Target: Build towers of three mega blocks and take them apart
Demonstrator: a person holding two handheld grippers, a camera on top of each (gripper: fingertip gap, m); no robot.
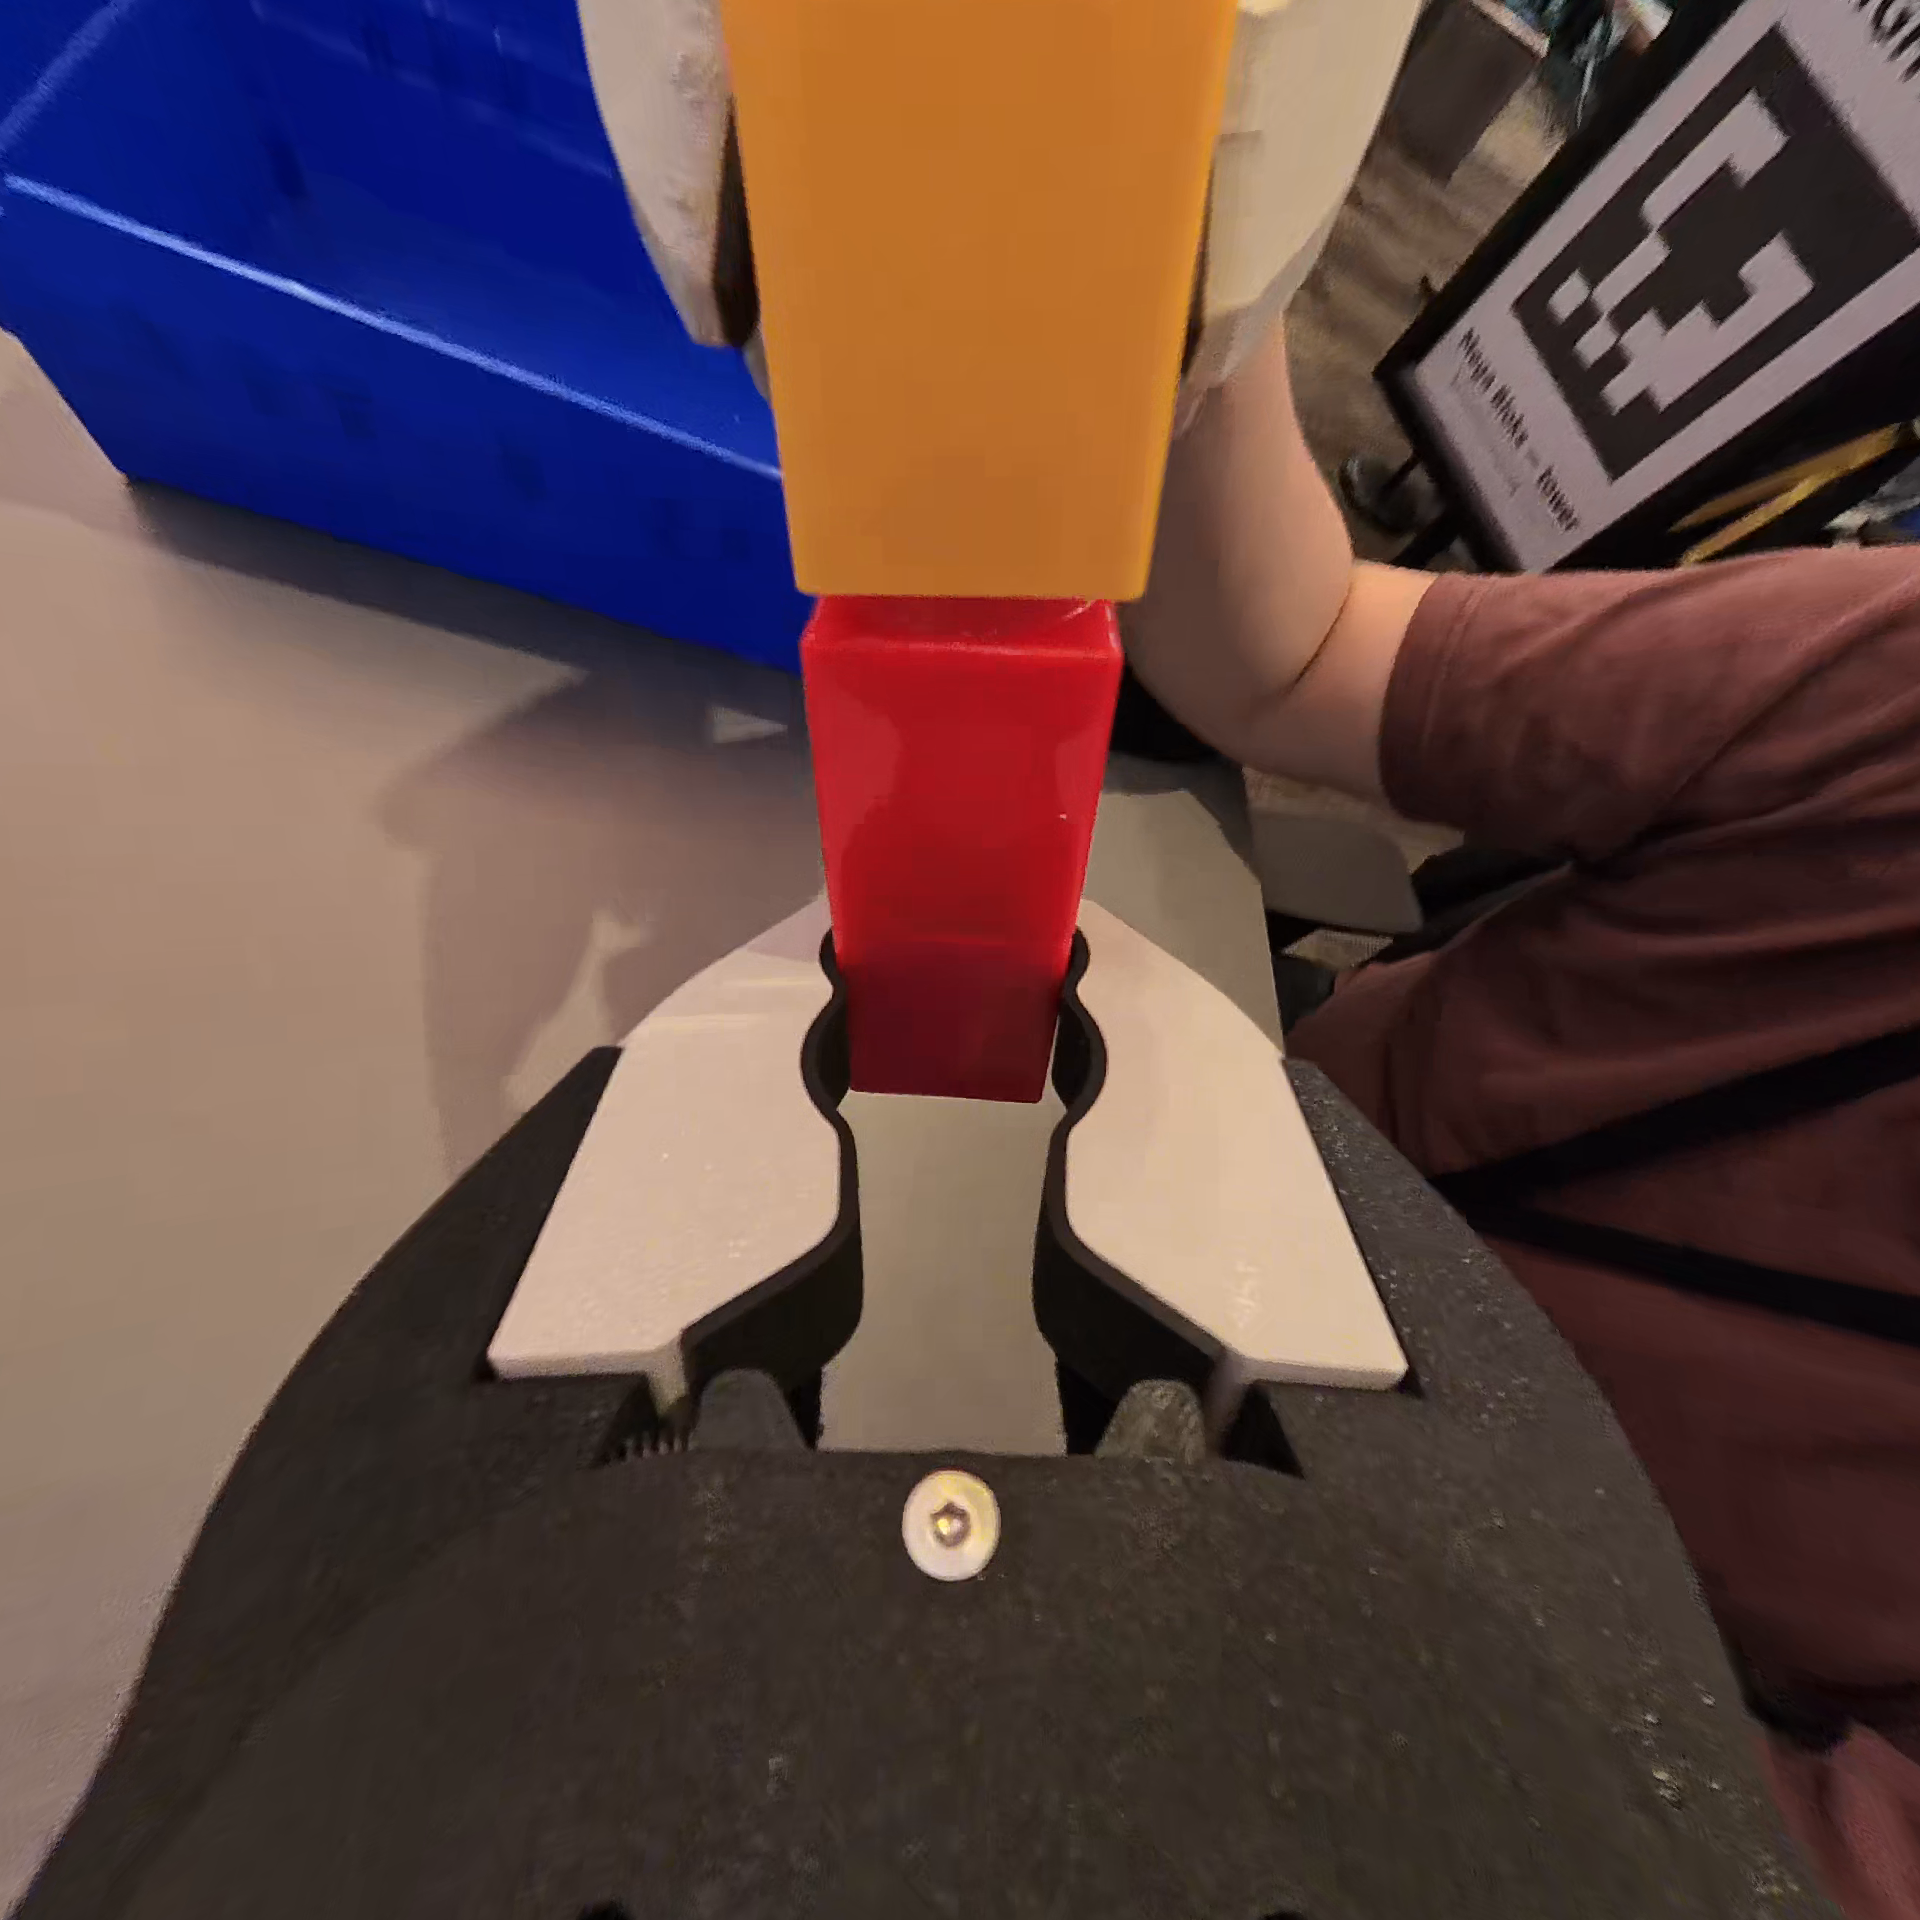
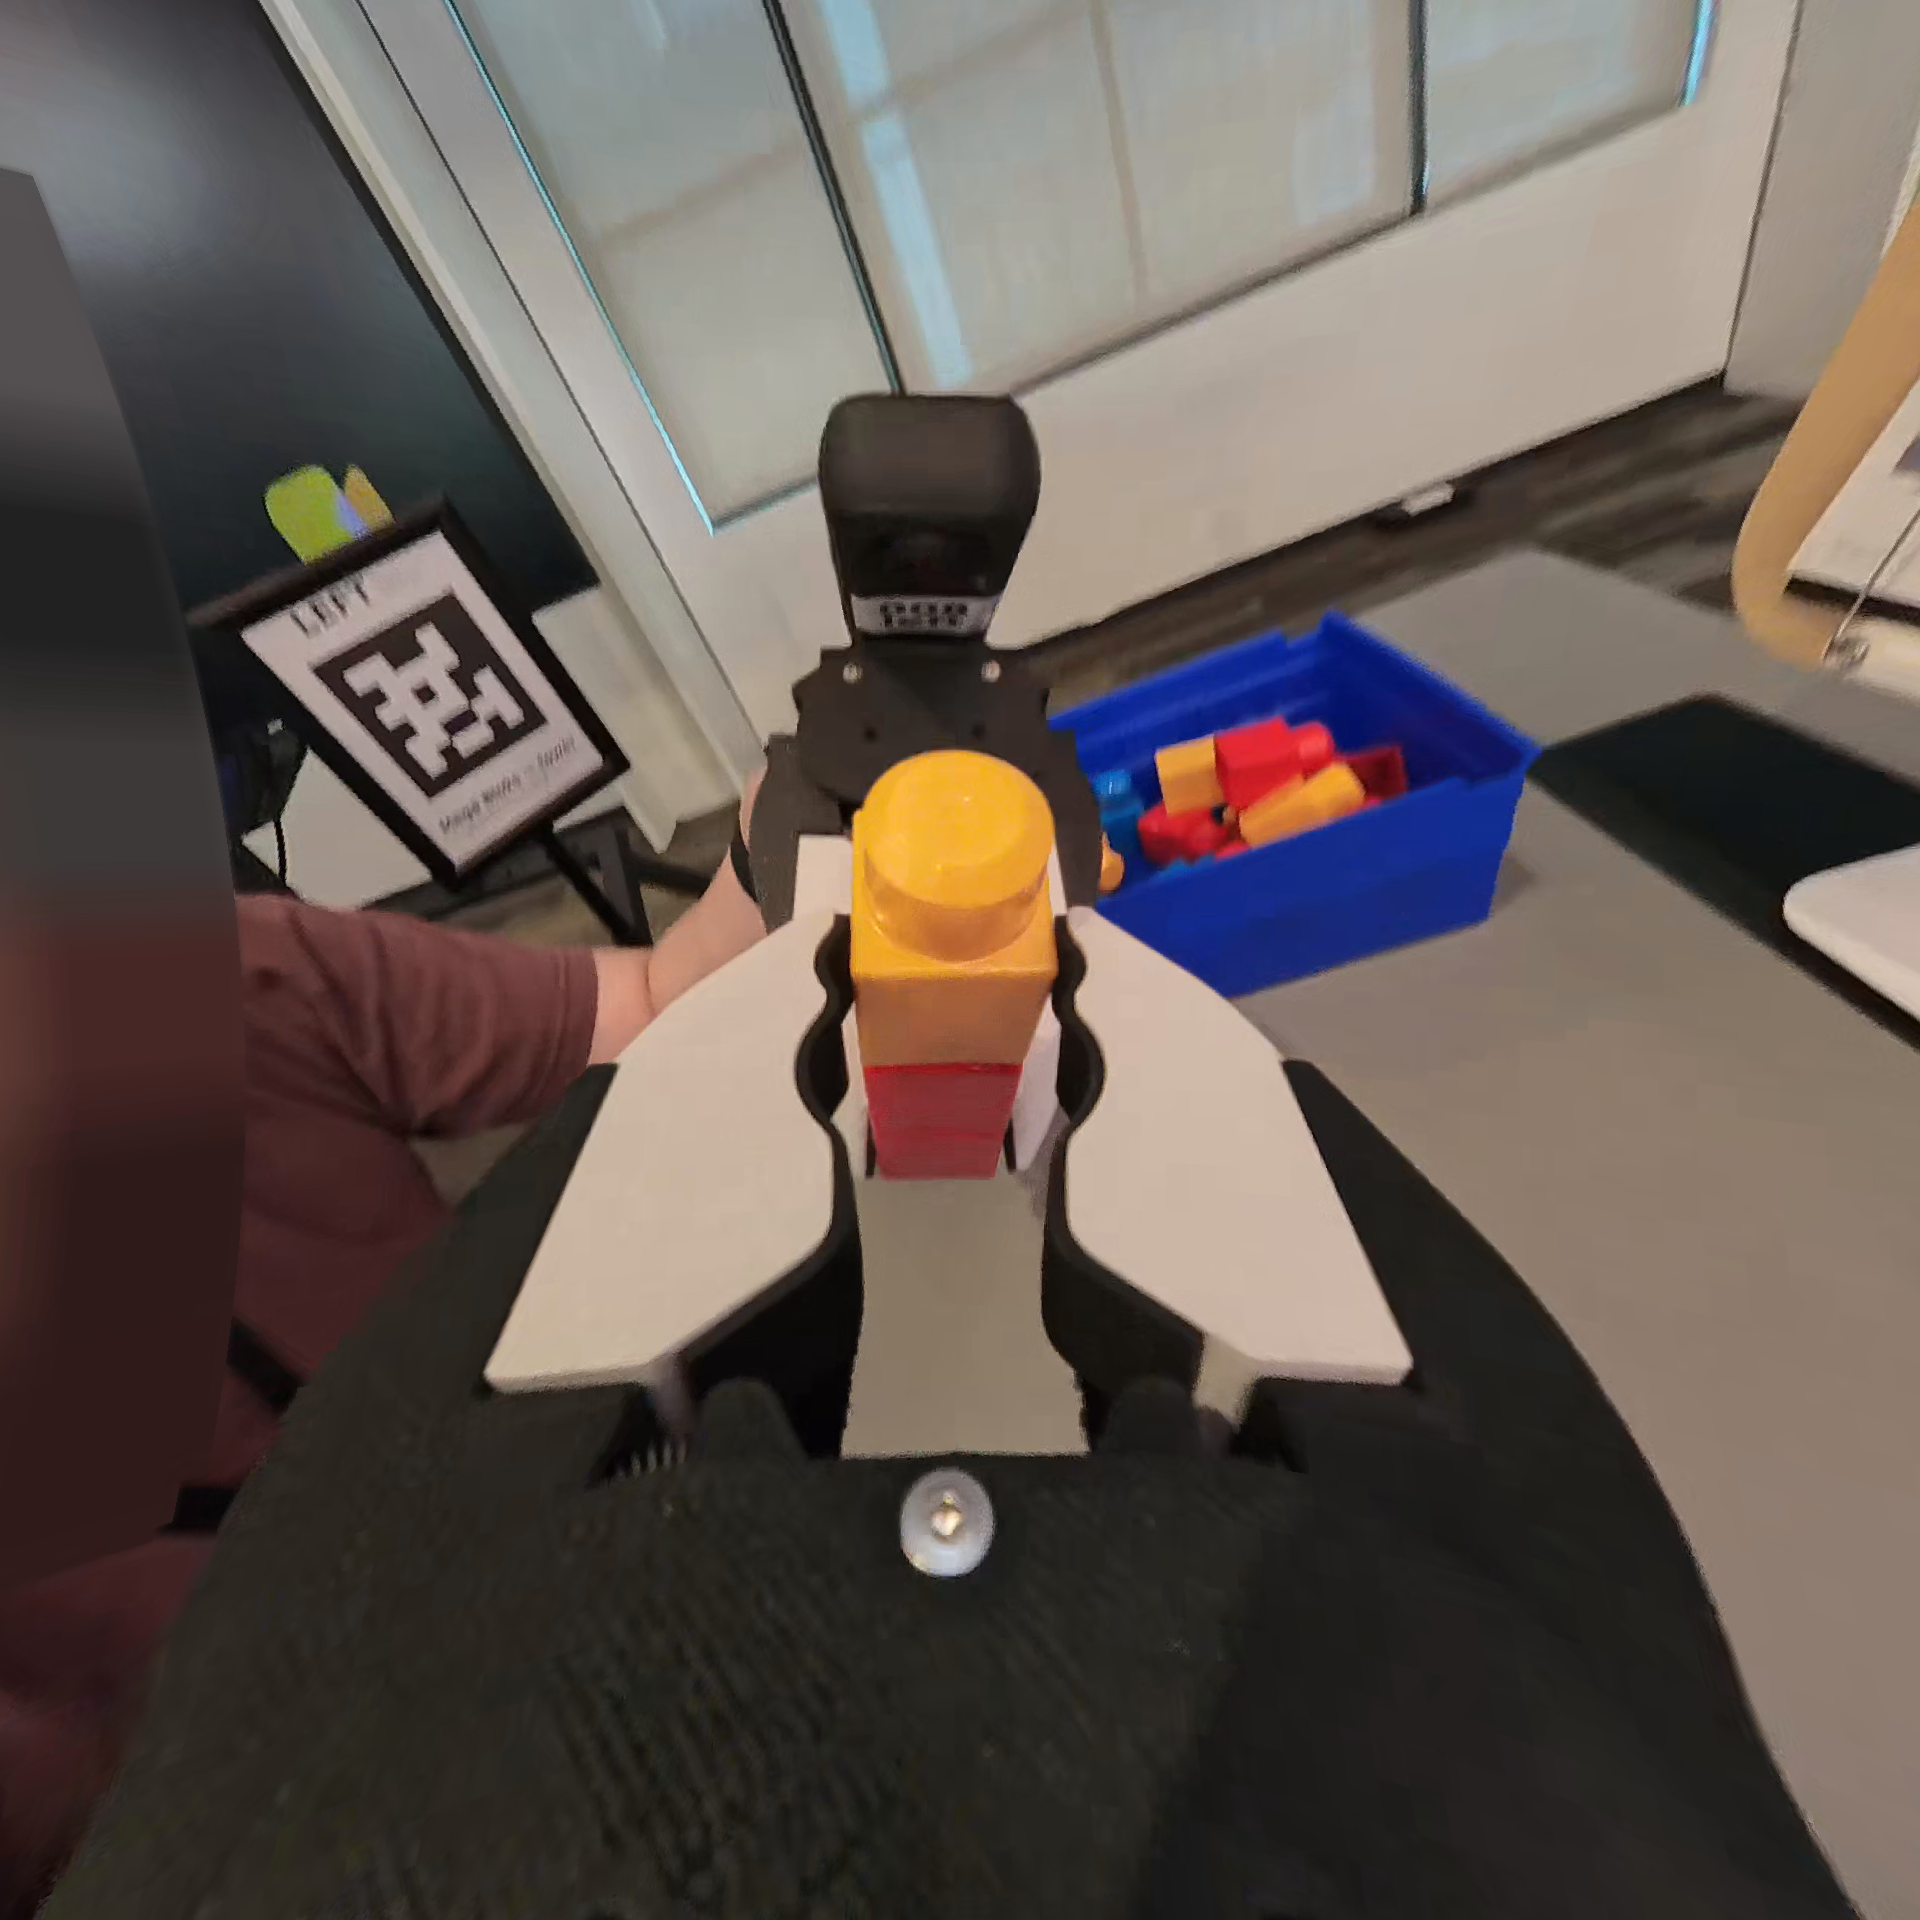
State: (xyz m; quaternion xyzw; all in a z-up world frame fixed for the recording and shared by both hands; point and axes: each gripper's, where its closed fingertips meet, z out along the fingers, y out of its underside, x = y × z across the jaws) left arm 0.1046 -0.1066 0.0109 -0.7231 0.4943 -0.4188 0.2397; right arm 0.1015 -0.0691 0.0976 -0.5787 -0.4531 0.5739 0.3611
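1. Nearest the camera in the left wrist view, the left gripper has its jaws squeezed on the bottom of the red block, in the middle of the frame.
2. The right gripper has its jaws squeezed on the yellow block, which sits on top of the red one.
3. If the two grippers pull crooked, a block could pop out and drop on the grey tabletop.
4. If one grip is too soft, the block may slip, because the plastic looks shiny and smooth.
5. The yellow block's top is cut off at the upper edge in the left wrist view.
6. A third block cannot be seen here.
7. The blue bin at the right holds more blocks, all piled and blurry.
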